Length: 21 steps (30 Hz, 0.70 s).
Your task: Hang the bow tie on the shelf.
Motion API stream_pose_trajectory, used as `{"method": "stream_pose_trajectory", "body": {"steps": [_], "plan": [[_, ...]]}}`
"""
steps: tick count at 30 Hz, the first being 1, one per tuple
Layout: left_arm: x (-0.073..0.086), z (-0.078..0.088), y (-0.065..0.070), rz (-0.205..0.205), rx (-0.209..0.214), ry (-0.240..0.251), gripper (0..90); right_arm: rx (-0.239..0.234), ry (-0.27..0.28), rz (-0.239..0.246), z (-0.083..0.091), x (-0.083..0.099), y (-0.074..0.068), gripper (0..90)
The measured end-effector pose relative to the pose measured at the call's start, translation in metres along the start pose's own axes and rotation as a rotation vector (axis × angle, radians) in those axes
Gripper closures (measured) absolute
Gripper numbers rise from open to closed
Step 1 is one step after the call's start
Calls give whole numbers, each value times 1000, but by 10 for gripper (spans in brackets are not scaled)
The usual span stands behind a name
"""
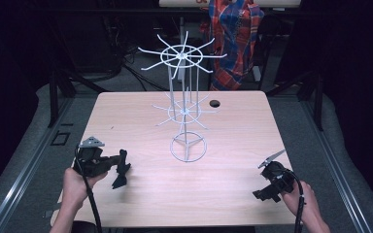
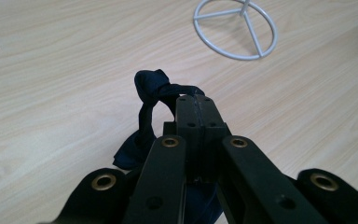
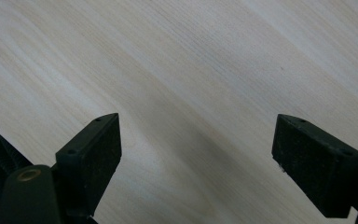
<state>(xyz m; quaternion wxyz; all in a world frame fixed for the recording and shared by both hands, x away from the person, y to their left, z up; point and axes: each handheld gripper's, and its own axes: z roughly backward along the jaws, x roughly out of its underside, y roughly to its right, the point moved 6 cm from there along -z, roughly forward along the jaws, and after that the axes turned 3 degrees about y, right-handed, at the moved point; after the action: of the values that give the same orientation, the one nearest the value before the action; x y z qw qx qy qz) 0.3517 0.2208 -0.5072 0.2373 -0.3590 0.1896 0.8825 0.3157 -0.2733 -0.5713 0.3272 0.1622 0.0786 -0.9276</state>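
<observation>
One dark cloth, one white rack, two grippers

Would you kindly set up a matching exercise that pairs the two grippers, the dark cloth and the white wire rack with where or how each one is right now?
Things:
1. left gripper
2. right gripper
3. dark blue cloth
4. white wire rack

States or places:
A. stands upright at the middle of the table
B. jaws wide apart, nothing between them
C. pinched between closed jaws, hanging down to the table
D. jaws pressed together on fabric

Pairs: 1-D, 2-B, 3-C, 4-A
</observation>
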Motion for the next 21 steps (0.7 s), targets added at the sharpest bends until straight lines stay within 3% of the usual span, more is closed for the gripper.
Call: {"method": "stream_pose_trajectory", "body": {"steps": [21], "plan": [[-33,-3,3,2,29,60,900,4,-1,-2,0,1,1,156]]}}
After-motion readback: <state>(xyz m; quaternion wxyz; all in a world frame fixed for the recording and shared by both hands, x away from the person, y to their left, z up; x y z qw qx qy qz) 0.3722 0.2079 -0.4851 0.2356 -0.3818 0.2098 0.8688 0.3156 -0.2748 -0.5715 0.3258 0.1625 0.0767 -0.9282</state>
